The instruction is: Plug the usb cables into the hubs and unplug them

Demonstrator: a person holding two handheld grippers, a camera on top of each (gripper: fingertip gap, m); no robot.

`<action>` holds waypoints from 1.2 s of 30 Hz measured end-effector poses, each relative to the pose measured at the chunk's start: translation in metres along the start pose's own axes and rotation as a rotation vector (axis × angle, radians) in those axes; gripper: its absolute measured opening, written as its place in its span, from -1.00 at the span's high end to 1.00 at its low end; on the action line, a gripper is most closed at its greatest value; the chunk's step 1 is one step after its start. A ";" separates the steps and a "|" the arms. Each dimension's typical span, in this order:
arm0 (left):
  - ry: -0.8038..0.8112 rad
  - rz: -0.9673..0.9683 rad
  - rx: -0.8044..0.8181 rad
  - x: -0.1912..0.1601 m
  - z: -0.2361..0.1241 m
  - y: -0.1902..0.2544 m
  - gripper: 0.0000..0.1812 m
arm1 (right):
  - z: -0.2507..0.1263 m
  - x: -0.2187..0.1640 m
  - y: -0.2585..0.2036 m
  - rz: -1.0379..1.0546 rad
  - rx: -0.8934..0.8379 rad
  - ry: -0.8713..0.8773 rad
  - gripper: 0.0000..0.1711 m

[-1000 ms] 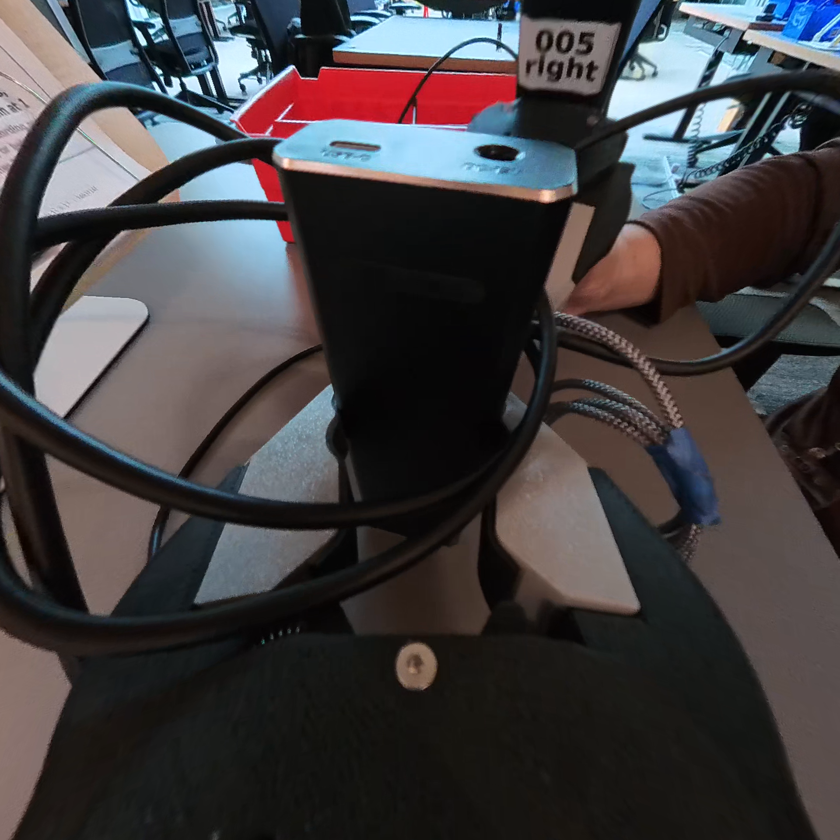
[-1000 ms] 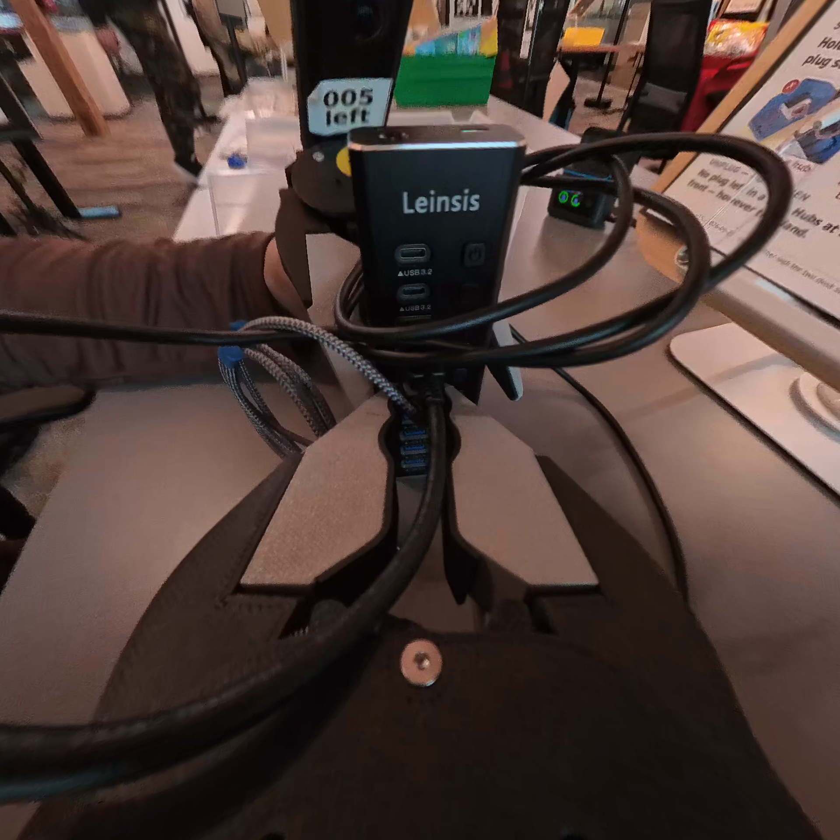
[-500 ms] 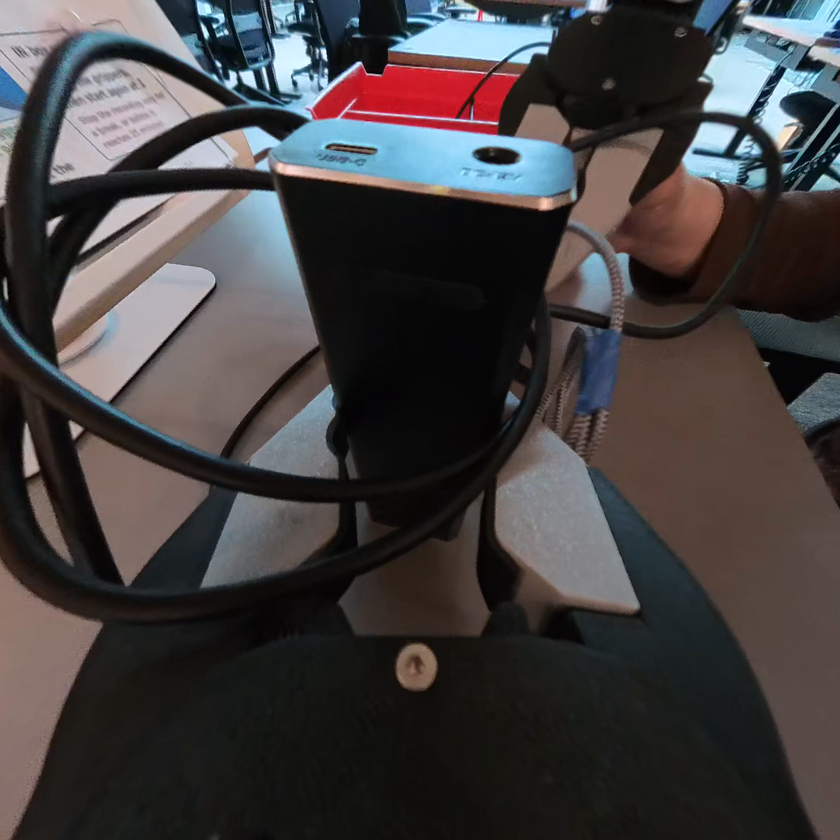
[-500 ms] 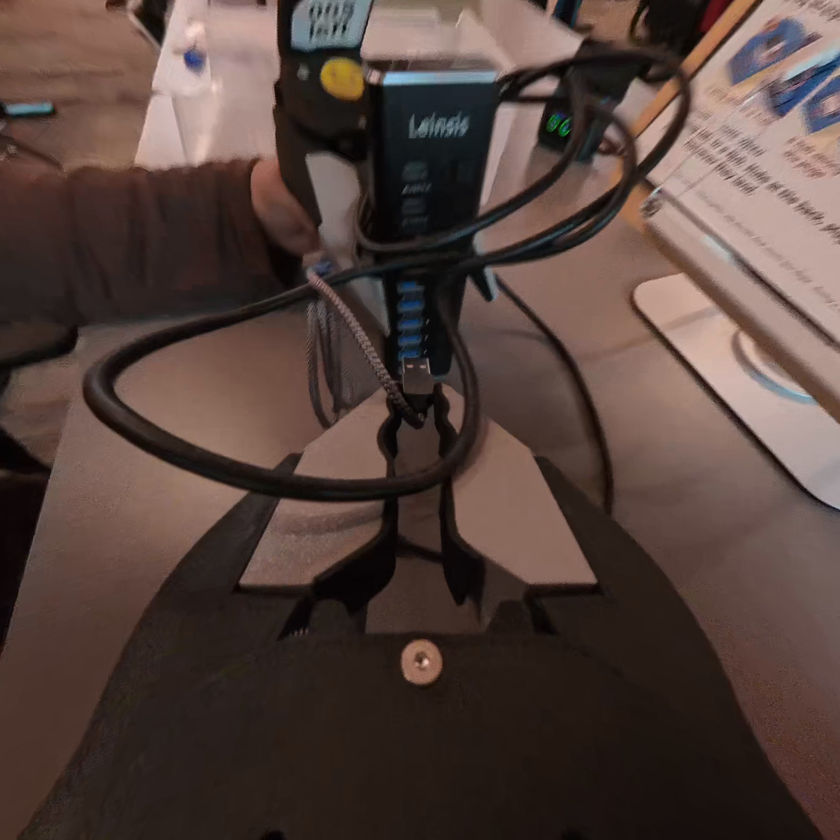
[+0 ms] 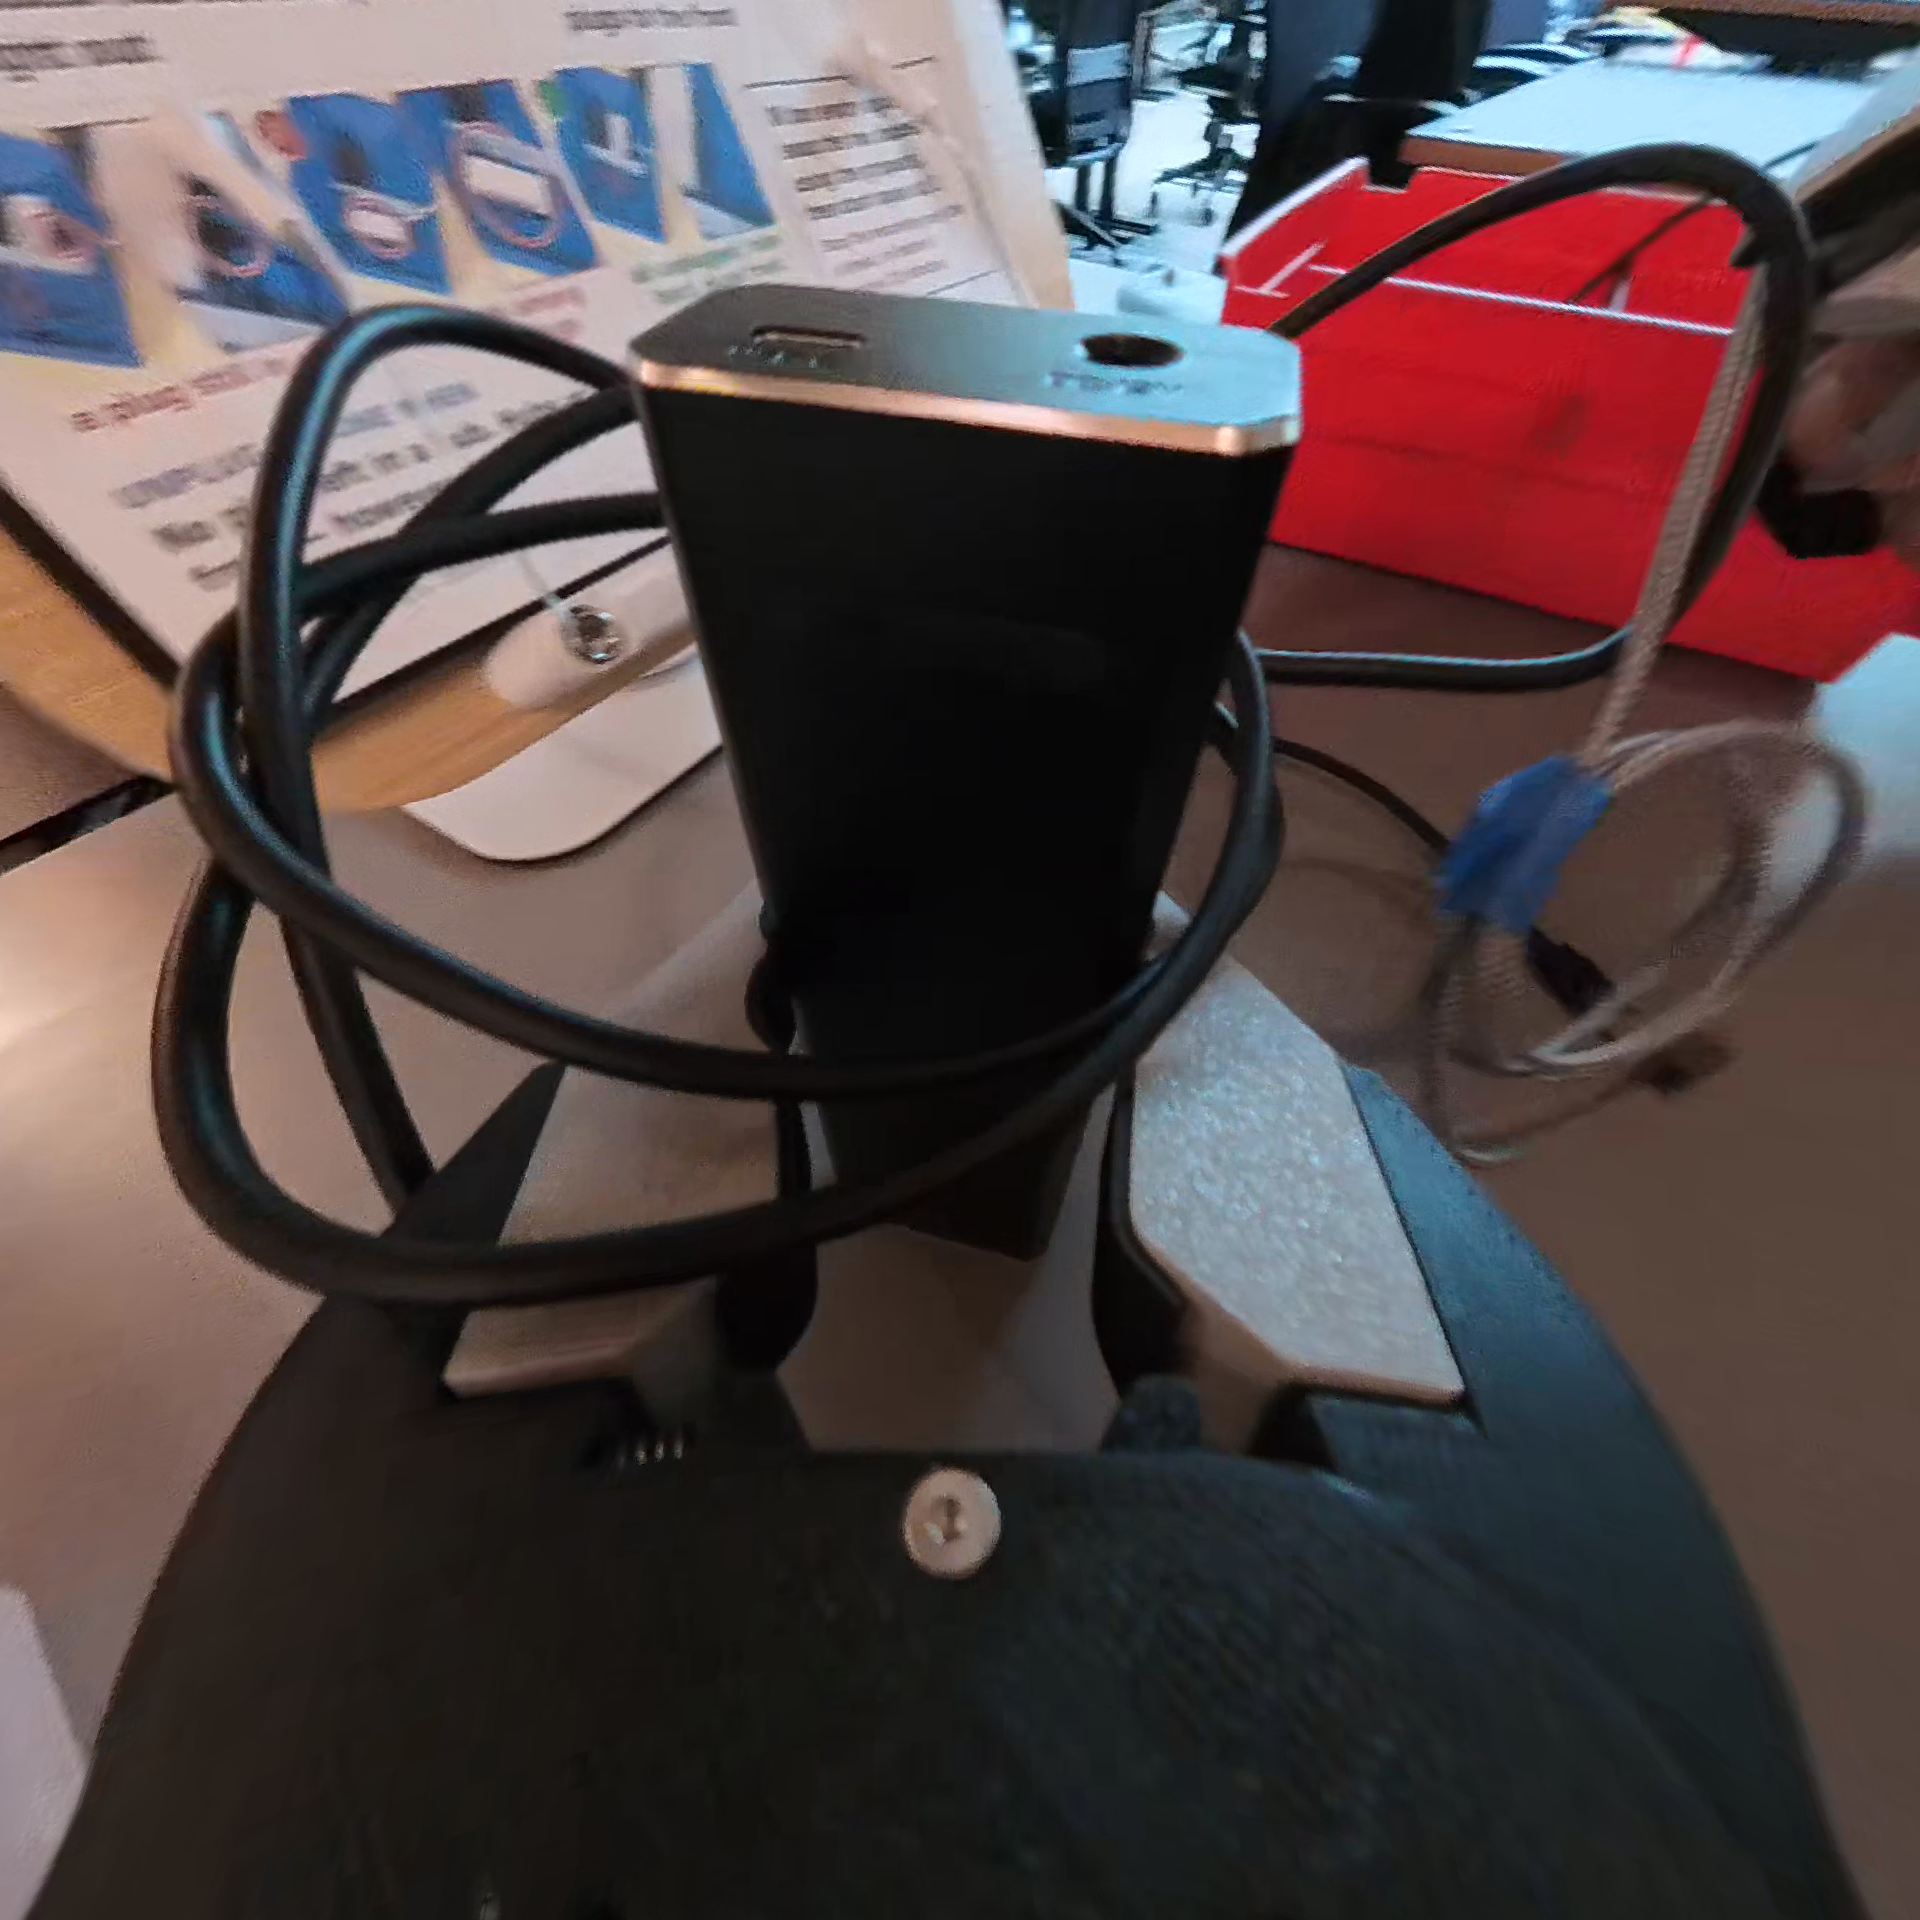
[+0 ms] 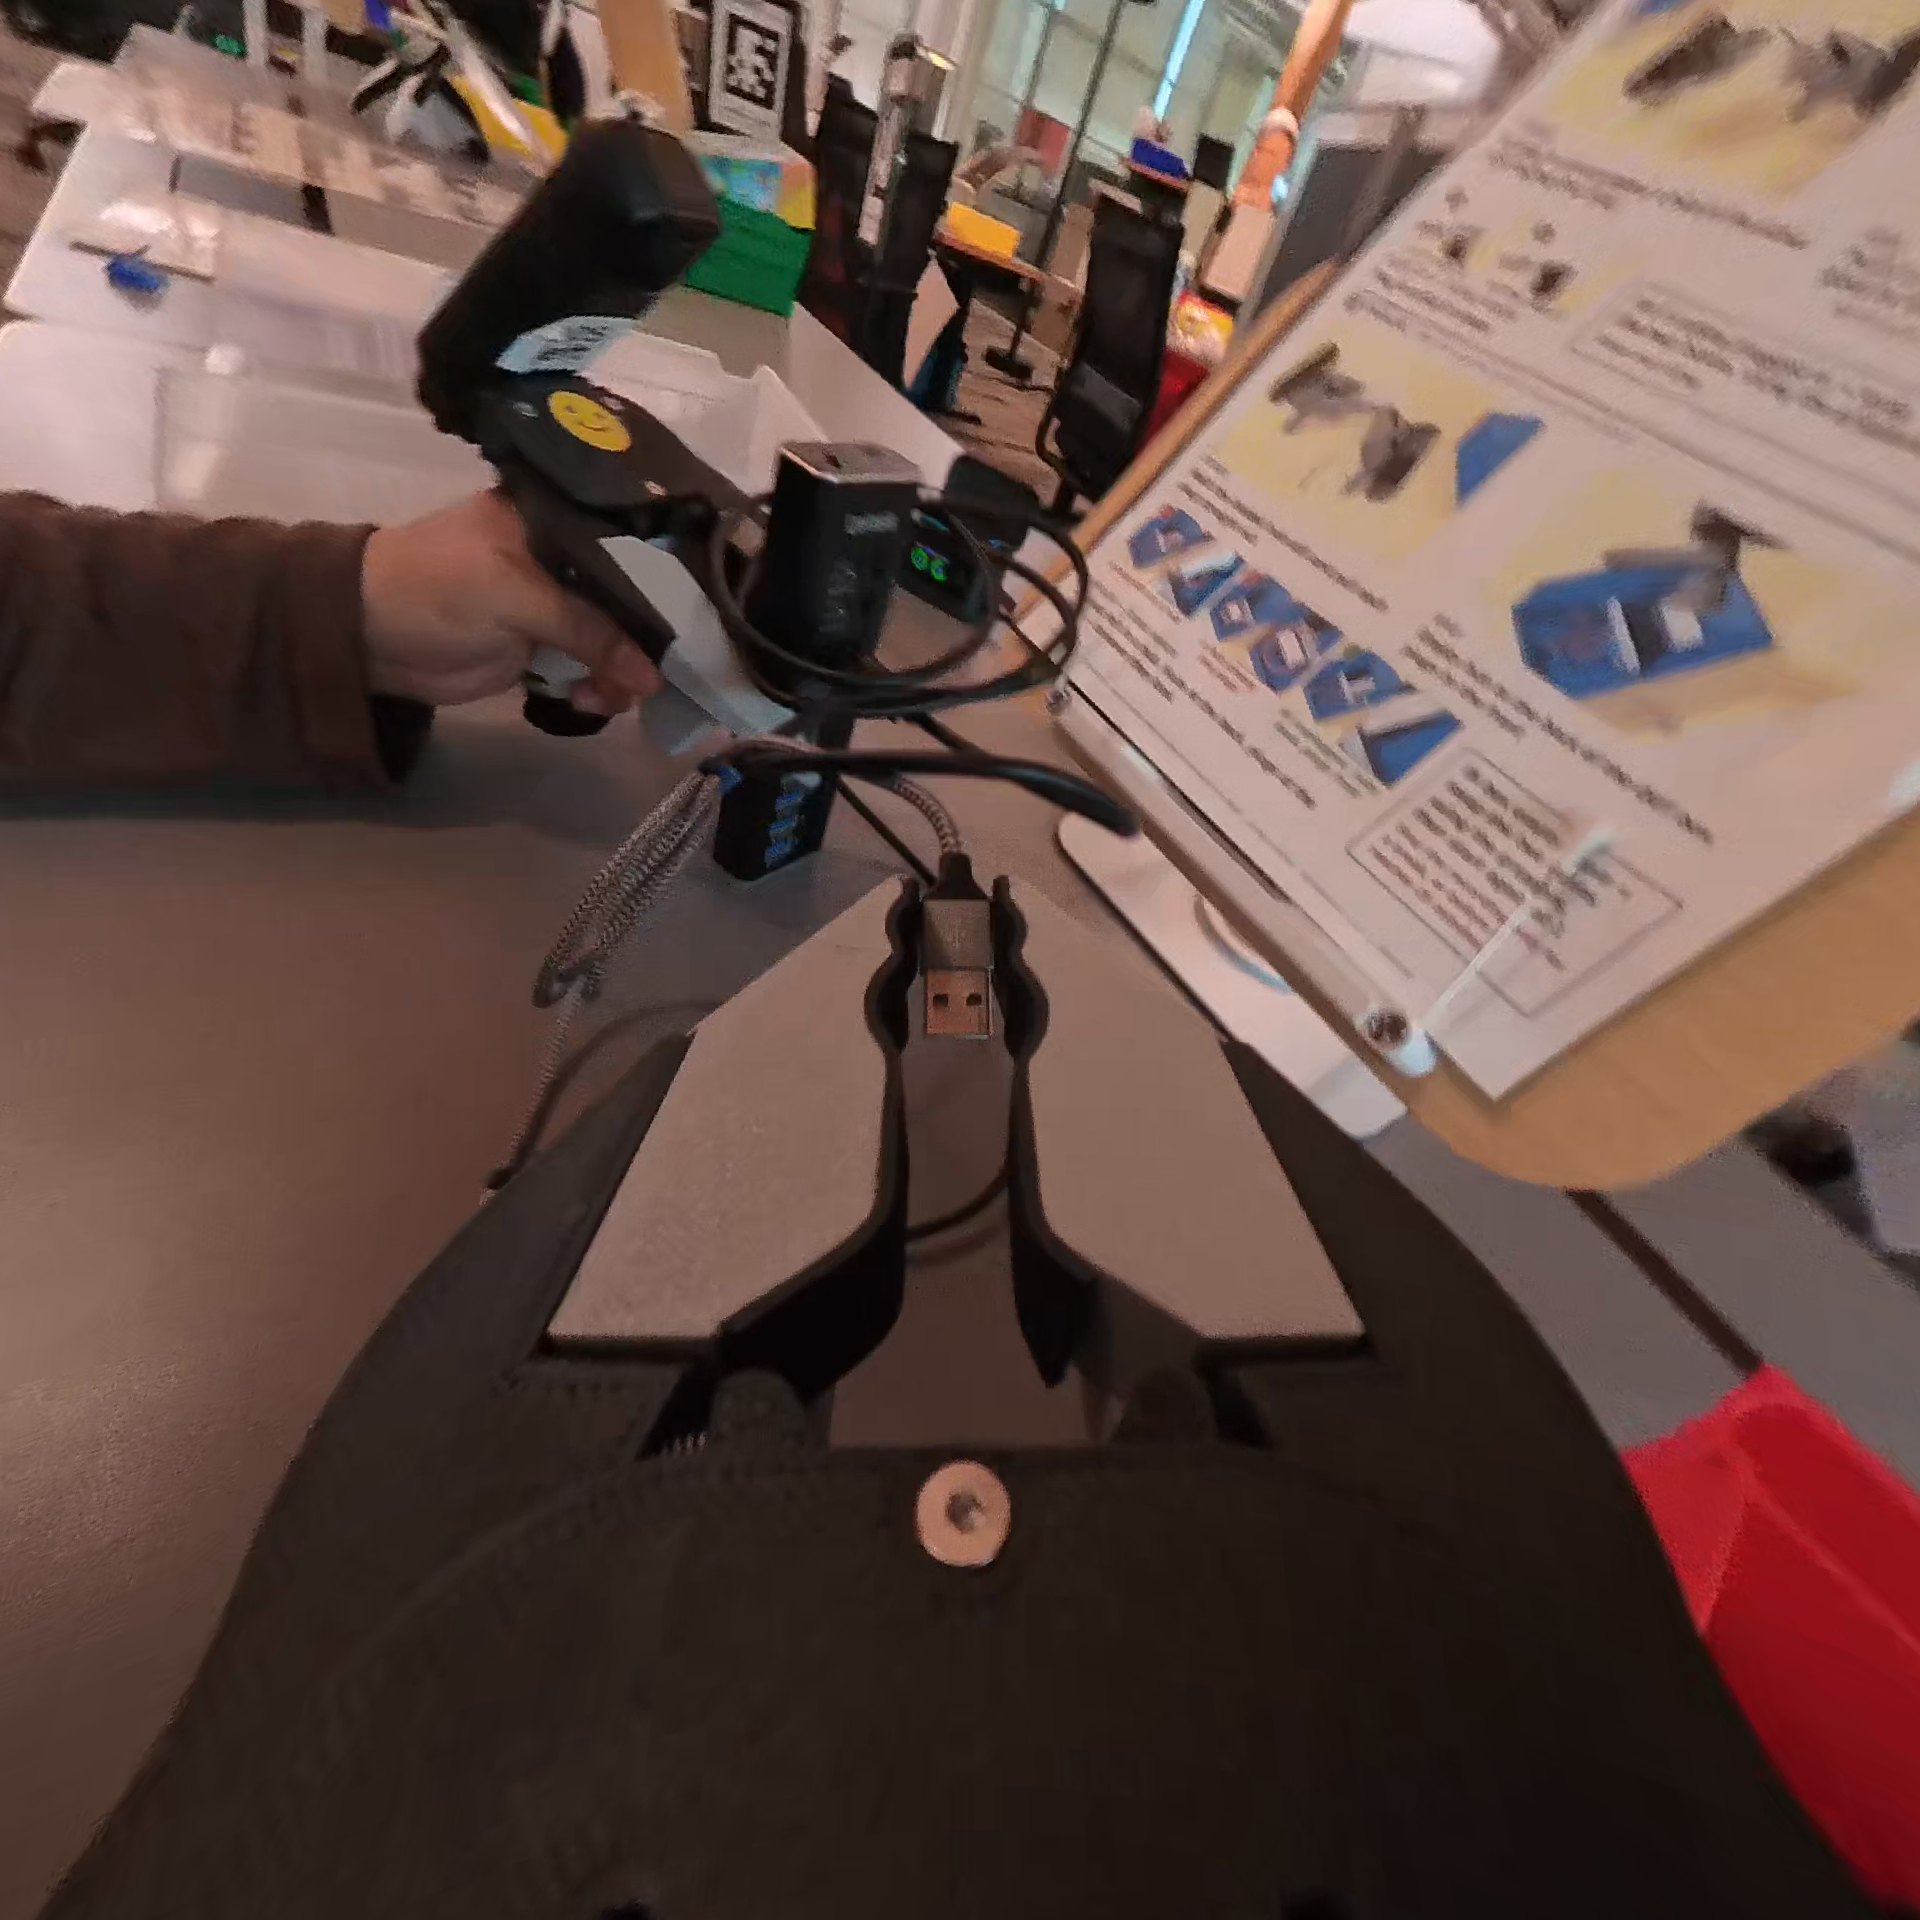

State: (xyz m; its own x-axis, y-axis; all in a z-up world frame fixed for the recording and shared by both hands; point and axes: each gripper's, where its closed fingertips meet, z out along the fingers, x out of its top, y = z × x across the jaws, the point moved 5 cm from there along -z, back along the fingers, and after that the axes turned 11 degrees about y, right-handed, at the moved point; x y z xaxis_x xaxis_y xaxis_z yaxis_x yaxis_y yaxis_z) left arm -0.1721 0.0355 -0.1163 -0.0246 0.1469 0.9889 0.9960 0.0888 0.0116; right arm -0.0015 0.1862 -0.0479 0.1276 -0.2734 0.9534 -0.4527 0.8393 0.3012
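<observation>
My left gripper [image 5: 956,997] is shut on a black USB hub [image 5: 966,675] and holds it upright above the table. A black cable [image 5: 260,935] loops loosely around the hub. My right gripper [image 6: 954,914] is shut on the USB-A plug [image 6: 958,977] of a braided grey cable [image 6: 613,894], with the plug's metal end pointing back at the camera. The plug is out of the hub and well apart from it. The braided cable [image 5: 1662,831], bound with blue tape [image 5: 1517,842], hangs at the right of the left wrist view. The hub [image 6: 831,561] in the left gripper [image 6: 805,717] shows farther off in the right wrist view.
A slanted instruction board [image 5: 416,260] on a white base [image 6: 1174,904] stands close behind the hub. A red bin [image 5: 1507,416] sits at the table's far side. The brown table top [image 6: 260,987] lies below. A hand [image 6: 468,613] in a brown sleeve holds the left gripper.
The right gripper has pulled the braided cable's plug out of the hub and drawn back from it. The left gripper has swung the hub toward the instruction board.
</observation>
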 end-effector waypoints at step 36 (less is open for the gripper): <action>-0.005 0.080 0.040 0.003 0.008 0.009 0.33 | 0.057 -0.024 -0.069 -0.168 0.084 -0.208 0.93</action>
State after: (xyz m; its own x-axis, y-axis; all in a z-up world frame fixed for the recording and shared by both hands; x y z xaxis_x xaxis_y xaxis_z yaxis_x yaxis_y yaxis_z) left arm -0.1639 0.0445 -0.1143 0.0542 0.1602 0.9856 0.9906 0.1156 -0.0733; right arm -0.0230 0.1078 -0.0922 0.0271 -0.5033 0.8637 -0.5131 0.7345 0.4441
